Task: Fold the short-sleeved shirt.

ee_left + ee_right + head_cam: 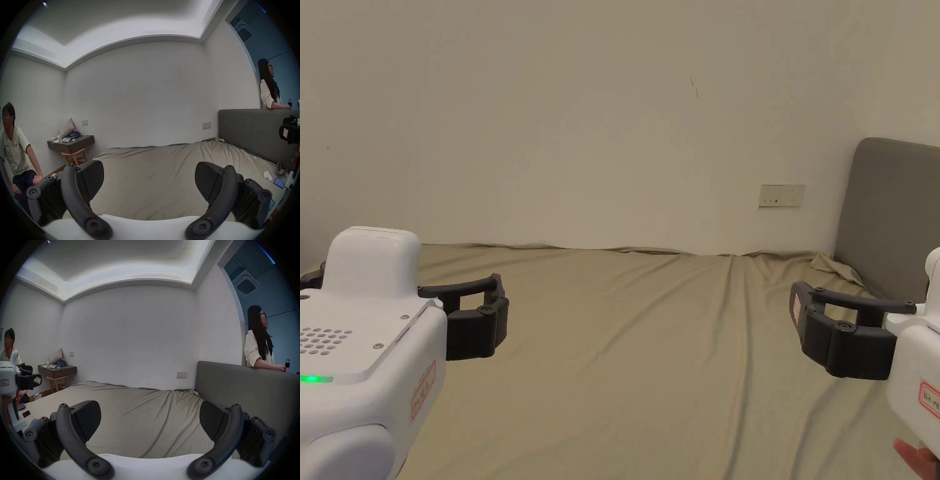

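Observation:
A bed with a wrinkled beige sheet [650, 350] lies in front of me. My left gripper [497, 315] hovers over its left side, jaws wide apart with nothing between them [149, 180]. Over the right side, near the headboard, my right gripper [803, 319] is also open and holds nothing [150, 418]. Each gripper view catches the other gripper far off: the right gripper [287, 133] at the right edge, the left gripper [30, 381] at the left edge. Both point toward the back wall.
A grey padded headboard [887, 219] bounds the bed on the right, with a person [258, 345] standing behind it. Another person [14, 142] sits at the left by a wall shelf [71, 142] and wooden stool [74, 155]. A phone [279, 182] and small items lie by the headboard.

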`<state>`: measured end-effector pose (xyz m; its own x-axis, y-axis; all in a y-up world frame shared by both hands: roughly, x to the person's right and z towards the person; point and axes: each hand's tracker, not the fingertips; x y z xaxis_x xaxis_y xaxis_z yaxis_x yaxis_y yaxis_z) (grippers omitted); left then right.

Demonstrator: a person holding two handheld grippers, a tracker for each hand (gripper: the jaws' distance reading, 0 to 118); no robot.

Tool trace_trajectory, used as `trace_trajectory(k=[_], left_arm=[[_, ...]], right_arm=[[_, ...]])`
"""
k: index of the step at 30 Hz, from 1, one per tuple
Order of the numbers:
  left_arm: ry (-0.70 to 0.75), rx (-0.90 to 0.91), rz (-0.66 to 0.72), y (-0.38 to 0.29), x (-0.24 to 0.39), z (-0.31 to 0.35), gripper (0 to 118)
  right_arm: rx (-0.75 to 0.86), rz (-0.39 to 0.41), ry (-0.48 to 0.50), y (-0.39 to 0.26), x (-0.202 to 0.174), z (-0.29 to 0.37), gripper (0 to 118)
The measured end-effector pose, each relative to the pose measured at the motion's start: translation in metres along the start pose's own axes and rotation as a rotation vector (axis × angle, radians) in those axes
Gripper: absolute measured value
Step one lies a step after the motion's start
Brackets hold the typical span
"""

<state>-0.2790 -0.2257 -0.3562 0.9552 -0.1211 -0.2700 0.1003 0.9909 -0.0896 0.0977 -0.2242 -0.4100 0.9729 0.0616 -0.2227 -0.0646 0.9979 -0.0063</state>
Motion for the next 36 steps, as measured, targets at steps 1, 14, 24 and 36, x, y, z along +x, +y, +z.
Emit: trace_trajectory(k=[1,14,24,36], left_arm=[[0.000,-0.001,-0.001,0.0000,0.0000,0.0000,117],[-0.008,0.009,0.026,0.0023,-0.0024,0.0018,117],[-0.015,0.000,0.028,0.0004,-0.0009,0.0034,117],[-0.016,-0.004,0.031,0.0020,0.0014,0.0041,117]], right_arm=[[0.001,-0.001,0.002,0.0001,0.0003,0.0002,118],[0.022,-0.033,0.016,0.0010,0.0060,0.0008,118],[0.011,-0.044,0.025,-0.0018,0.0055,-0.0014,118],[-0.004,-0.047,0.015,-0.0015,0.0049,-0.0045,118]])
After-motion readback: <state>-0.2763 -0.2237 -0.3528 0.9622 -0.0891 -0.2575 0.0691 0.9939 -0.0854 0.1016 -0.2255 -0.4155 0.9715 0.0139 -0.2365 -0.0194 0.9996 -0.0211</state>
